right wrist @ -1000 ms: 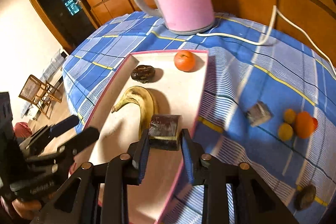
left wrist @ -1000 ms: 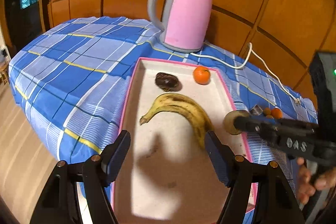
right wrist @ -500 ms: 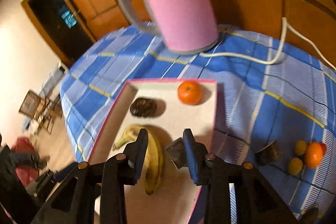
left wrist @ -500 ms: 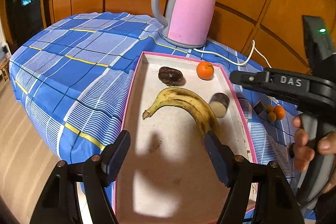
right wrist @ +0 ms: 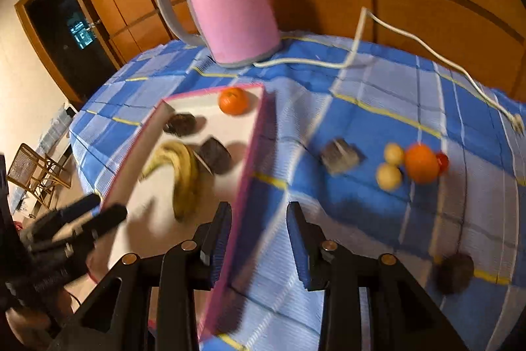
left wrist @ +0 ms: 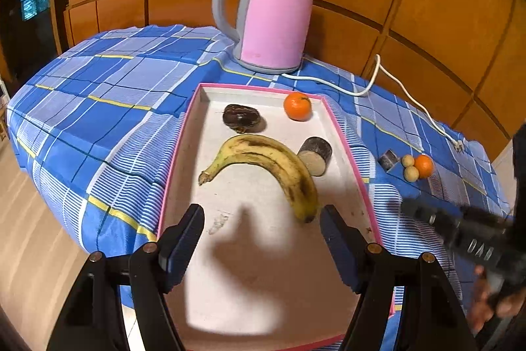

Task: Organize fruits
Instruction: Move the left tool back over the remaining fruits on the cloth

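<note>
between picks, both tongs empty and apart
right gripper [right wrist: 258, 239] hangs over the pink-rimmed white tray [left wrist: 342, 134] edge; next dark cut chunk [right wrist: 342, 155] sits on the cloth at one o'clock; left gripper [left wrist: 263, 239] idle.

motion-blurred right hand-held gripper [left wrist: 407, 207]

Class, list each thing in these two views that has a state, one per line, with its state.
Left tongs: open, empty, over the tray.
Right tongs: open, empty.
Pink-rimmed white tray: holds four items.
Spotted yellow banana: lying in the tray.
Dark cut cylinder piece: on its side beside the banana.
Pink electric kettle: upright, lid shut.
White kettle plug: unplugged, on the cloth.
</note>
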Motion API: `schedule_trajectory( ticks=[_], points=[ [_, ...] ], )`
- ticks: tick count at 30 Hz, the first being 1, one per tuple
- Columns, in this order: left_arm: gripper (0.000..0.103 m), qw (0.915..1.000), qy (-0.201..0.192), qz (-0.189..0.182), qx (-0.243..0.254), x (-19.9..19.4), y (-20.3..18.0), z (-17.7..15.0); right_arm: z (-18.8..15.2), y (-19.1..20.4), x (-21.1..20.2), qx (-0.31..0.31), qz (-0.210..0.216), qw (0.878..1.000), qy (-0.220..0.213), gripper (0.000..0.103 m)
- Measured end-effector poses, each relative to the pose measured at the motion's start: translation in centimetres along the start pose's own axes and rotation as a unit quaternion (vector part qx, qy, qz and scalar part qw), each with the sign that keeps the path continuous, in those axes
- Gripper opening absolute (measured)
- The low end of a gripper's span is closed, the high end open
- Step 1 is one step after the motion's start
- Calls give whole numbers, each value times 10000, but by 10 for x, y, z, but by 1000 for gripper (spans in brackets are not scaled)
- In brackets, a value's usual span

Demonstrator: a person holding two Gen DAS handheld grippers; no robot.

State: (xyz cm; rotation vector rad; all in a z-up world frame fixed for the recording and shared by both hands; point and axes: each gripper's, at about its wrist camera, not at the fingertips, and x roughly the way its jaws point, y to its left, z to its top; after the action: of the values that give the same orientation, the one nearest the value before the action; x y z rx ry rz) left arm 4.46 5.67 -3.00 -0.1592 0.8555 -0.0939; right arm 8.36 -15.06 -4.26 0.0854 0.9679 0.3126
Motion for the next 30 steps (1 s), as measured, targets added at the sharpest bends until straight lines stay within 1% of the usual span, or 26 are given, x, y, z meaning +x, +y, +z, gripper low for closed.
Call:
schedule_trajectory(
  ticks=[3,6,16,19,23,29,30],
  points=[
    [73,9999,-45,-2,103,-4,-6,1,-16,-8,-2,63,-208,9997,100,35],
    [73,9998,-83,-20,194,-7,-11,1,-28,-16,-5,161,-289,9993,171,35],
    [73,9987,-18,-166,475,-8,-33,-2,-53,-39,-26,328,-577,9977,98,35],
    [73,9975,17,-257,655,-7,-43,-4,-60,-48,-30,432,-711,9965,78,35],
    [73,9949,58,-469,891,-6,-59,-5,-72,-61,-36,572,-878,9944,114,35],
    [73,9890,190,-794,1236,-3,-82,-7,-85,-73,-42,773,-962,9923,129,35],
    [71,9878,211,-859,1284,-3,-85,-7,-86,-75,-42,812,-958,9920,139,35]
  ],
)
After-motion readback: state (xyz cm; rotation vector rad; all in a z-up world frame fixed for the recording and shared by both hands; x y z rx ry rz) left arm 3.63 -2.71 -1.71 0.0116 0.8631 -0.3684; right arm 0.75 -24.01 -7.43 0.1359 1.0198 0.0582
